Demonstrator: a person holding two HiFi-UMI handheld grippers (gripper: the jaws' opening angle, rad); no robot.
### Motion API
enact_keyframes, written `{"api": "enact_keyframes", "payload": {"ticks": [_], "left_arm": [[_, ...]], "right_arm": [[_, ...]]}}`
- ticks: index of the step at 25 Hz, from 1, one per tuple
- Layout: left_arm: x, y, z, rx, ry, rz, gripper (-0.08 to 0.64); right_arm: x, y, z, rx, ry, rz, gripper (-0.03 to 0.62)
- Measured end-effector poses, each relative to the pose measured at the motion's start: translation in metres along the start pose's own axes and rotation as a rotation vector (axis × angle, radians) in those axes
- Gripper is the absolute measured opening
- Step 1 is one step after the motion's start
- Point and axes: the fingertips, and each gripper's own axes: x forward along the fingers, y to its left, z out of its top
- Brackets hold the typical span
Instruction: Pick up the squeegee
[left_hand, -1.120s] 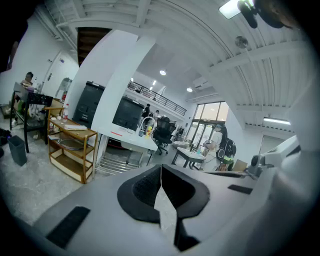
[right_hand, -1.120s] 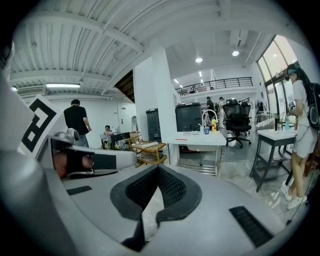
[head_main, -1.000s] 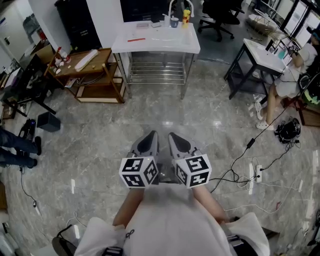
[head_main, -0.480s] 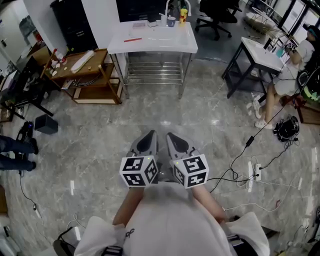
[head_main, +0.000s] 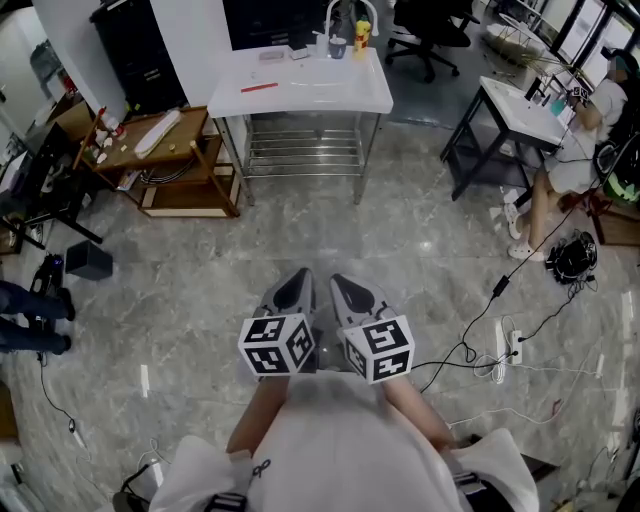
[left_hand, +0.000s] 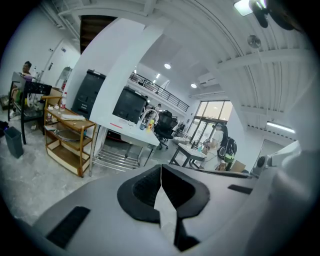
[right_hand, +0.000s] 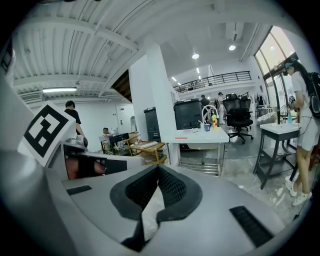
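Note:
A thin red tool (head_main: 258, 87), likely the squeegee, lies on the white table (head_main: 330, 95) far ahead across the floor. It shows as a red streak (left_hand: 116, 125) in the left gripper view and as a small red mark (right_hand: 182, 131) in the right gripper view. My left gripper (head_main: 297, 283) and right gripper (head_main: 345, 285) are held side by side over the floor, both pointing at the table. Both are shut with nothing between the pads. The left gripper (left_hand: 161, 166) and right gripper (right_hand: 158, 166) have their jaws closed tip to tip.
A cup and a yellow bottle (head_main: 361, 33) stand at the table's back edge. A wooden shelf cart (head_main: 170, 150) is left of the table, a dark side table (head_main: 510, 115) and a seated person (head_main: 585, 150) to the right. Cables and a power strip (head_main: 510, 345) lie on the floor right.
Both grippers have been carried a little forward toward the white table, which now sits slightly larger in the head view. They stay shut and empty.

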Motion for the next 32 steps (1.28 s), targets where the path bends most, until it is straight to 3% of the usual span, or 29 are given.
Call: {"api": "enact_keyframes", "payload": {"ticks": [25,32], "left_arm": [[0.109,0.074,0.065,0.032,0.078,-0.022,0.028],[0.133,0.101,0.085,0.039,0.087,-0.033,0.028]], "right_arm": [[0.137,-0.035,0.032,0.016,0.083,0.020,0.026],[0.176,-0.042,0.040,0.012,0.103,-0.012,0.027]]}}
